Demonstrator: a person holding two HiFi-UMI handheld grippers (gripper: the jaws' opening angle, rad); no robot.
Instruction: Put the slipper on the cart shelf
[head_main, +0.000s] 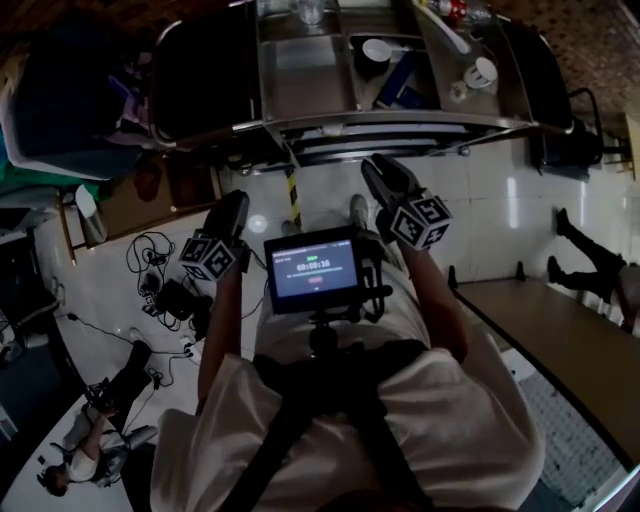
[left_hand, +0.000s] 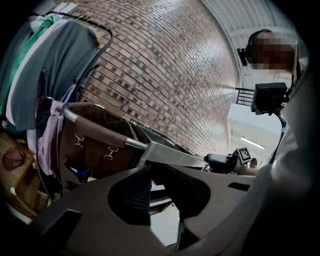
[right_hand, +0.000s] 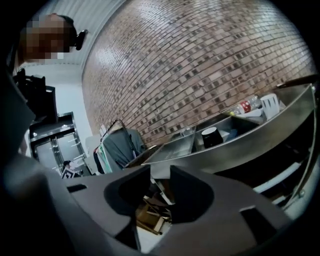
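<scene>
No sure sight of slipper; pale shoe-like shape (head_main: 358, 212) on floor (head_main: 480, 200) just left of right hand-held gripper (head_main: 376, 172), cannot tell if it. Cart (head_main: 400, 122) ahead of both. Right jaws narrowly apart, empty. Left hand-held gripper (head_main: 236, 203) likewise: narrow gap, nothing between.
</scene>
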